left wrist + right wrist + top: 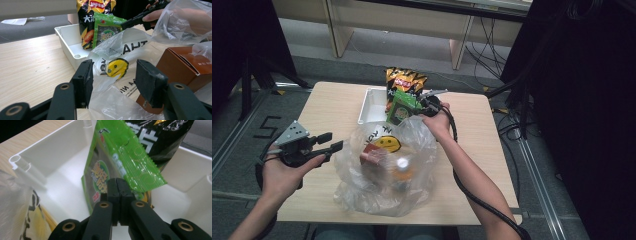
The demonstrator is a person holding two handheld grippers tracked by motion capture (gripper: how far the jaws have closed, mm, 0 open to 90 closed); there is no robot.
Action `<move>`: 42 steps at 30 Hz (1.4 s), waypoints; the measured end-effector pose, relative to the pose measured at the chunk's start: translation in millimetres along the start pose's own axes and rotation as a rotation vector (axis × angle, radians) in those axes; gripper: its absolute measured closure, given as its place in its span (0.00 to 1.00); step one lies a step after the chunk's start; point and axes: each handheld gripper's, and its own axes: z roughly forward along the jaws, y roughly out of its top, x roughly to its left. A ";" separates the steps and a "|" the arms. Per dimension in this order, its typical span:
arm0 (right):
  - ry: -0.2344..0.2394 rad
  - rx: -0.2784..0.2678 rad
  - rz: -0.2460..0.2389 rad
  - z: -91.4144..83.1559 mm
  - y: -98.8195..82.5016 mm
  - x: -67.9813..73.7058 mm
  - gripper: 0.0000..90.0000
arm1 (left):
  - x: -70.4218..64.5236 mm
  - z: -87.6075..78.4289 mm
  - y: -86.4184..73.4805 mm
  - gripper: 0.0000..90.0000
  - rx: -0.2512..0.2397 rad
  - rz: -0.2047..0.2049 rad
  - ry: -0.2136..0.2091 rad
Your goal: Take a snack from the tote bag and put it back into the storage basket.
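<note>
- The left claw [328, 142] hovers over the left part of the light wooden table [332, 105], held in the person's left hand [282, 175]; its jaws stand apart with nothing between them, pointing toward the bag.
- Just to its right lies a crumpled clear plastic bag printed with a yellow smiley face [384, 165], near the front edge of the table. In the left gripper view the smiley print [116, 68] shows between the two jaws, farther off.
- A reddish-brown cardboard box [186, 66] sits inside the bag, along with other things too blurred to name.
- Behind the bag stands a white rectangular plastic tray [368, 107], at the far middle of the table.
- A black and yellow crisp bag with a red logo [404, 80] stands upright in the tray.
- In front of it is a flat green foil snack packet [402, 111], upright and tilted, over the tray's right part.
- The right claw [419, 106] has its jaws pressed together on the packet's edge [120, 167], as the right gripper view shows.
</note>
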 end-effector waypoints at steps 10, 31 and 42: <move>-0.006 -0.023 0.004 4.2 6.5 -1.2 1.00 | 0.0 -1.0 -0.3 0.53 0.005 0.001 0.004; -0.047 0.052 0.018 9.7 2.0 -4.5 1.00 | 0.8 -0.1 -1.1 0.54 0.004 -0.003 0.000; -0.022 -0.008 0.020 -11.5 12.7 -0.6 0.97 | 0.2 -3.3 0.3 0.54 -0.003 0.001 0.000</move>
